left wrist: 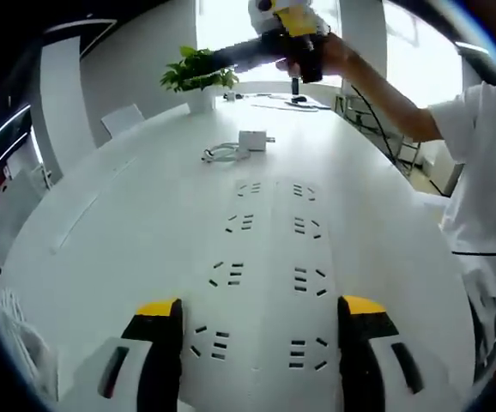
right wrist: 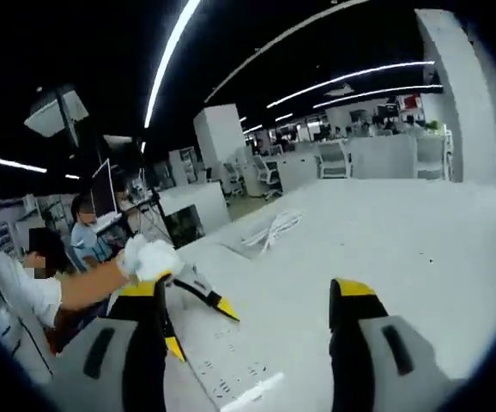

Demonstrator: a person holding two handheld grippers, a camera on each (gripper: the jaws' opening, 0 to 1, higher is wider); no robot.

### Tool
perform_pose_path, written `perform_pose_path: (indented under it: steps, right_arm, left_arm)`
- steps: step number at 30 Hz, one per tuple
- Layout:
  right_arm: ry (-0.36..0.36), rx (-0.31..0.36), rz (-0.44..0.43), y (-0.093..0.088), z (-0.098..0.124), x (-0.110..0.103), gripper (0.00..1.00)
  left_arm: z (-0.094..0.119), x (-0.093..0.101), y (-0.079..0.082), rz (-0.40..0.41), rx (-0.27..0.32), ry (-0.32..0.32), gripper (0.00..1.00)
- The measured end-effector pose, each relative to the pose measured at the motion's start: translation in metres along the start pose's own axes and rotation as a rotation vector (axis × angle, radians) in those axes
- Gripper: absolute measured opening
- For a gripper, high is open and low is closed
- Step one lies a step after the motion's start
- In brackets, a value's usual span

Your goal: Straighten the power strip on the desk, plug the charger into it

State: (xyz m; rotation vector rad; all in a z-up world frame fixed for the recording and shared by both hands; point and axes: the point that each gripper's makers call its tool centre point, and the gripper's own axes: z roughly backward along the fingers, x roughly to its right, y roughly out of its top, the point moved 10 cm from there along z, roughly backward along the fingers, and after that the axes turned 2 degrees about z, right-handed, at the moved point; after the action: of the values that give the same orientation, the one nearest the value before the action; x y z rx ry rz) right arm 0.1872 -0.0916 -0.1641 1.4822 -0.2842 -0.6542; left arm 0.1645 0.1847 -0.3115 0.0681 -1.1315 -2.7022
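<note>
Left gripper [left wrist: 257,322] fingers spread over strip [left wrist: 265,283]; right gripper [right wrist: 248,313] spread, empty. Square strip first, then fetch charger [left wrist: 252,140] at 12 o'clock (prongs aligned).

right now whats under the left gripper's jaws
The white power strip lies on the desk under the open left gripper, sockets facing up. Its near end runs out of view, so any cord or switch there is unseen.
</note>
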Motion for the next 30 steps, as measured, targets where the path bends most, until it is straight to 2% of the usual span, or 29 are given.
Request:
perform_pose_path:
  steps: [2, 5, 8, 10, 12, 15, 17, 19, 21, 22, 23, 24, 26, 27, 28, 29, 30]
  right_arm:
    - [-0.008, 0.124, 0.021, 0.015, 0.017, 0.002, 0.76]
    - [-0.079, 0.218, 0.118, 0.024, 0.039, 0.002, 0.77]
    - [-0.126, 0.294, 0.119, 0.029, 0.052, 0.004, 0.81]
    - [-0.127, 0.397, 0.103, 0.034, 0.060, 0.003, 0.88]
    - [-0.119, 0.462, 0.099, 0.037, 0.068, 0.000, 0.90]
    - [-0.176, 0.456, 0.140, 0.037, 0.080, 0.000, 0.78]
    - [-0.176, 0.494, 0.138, 0.036, 0.087, 0.001, 0.55]
    - [-0.170, 0.565, 0.109, 0.038, 0.091, 0.002, 0.41]
    - [-0.168, 0.629, 0.102, 0.041, 0.095, 0.004, 0.39]
    - [-0.125, 0.696, 0.107, 0.044, 0.098, 0.002, 0.32]
    - [-0.049, 0.734, 0.128, 0.044, 0.103, -0.002, 0.24]
    - [-0.047, 0.766, 0.104, 0.047, 0.106, -0.003, 0.18]
    - [-0.096, 0.701, 0.216, 0.046, 0.109, -0.004, 0.01]
    - [-0.143, 0.644, 0.205, 0.045, 0.107, -0.004, 0.02]
    - [-0.165, 0.583, 0.262, 0.044, 0.105, -0.003, 0.05]
    - [-0.183, 0.550, 0.314, 0.045, 0.101, -0.002, 0.14]
    - [-0.220, 0.508, 0.317, 0.044, 0.098, -0.001, 0.27]
  left_arm:
    - [0.000, 0.000, 0.000, 0.001, 0.006, 0.002, 0.75]
    - [-0.001, 0.001, -0.001, 0.002, 0.017, 0.005, 0.75]
    - [-0.001, -0.002, -0.001, 0.003, 0.026, 0.007, 0.75]
    - [-0.001, -0.005, -0.001, 0.004, 0.031, 0.008, 0.75]
    - [-0.001, -0.007, -0.001, 0.005, 0.037, 0.010, 0.76]
    - [-0.001, -0.009, -0.002, 0.005, 0.051, 0.012, 0.76]
    - [-0.002, -0.011, -0.002, 0.006, 0.059, 0.011, 0.76]
    - [-0.002, -0.012, -0.002, 0.007, 0.065, 0.010, 0.76]
    - [-0.002, -0.012, -0.003, 0.008, 0.072, 0.010, 0.77]
    - [-0.002, -0.013, -0.003, 0.008, 0.076, 0.010, 0.77]
    - [-0.003, -0.014, -0.003, 0.009, 0.079, 0.010, 0.77]
    - [-0.003, -0.014, -0.002, 0.010, 0.080, 0.010, 0.77]
    - [-0.003, -0.014, -0.002, 0.011, 0.081, 0.009, 0.77]
    - [-0.003, -0.014, -0.003, 0.011, 0.084, 0.009, 0.77]
    - [-0.004, -0.014, -0.003, 0.011, 0.089, 0.009, 0.77]
    - [-0.004, -0.014, -0.003, 0.011, 0.094, 0.009, 0.77]
    - [-0.004, -0.014, -0.004, 0.010, 0.098, 0.008, 0.77]
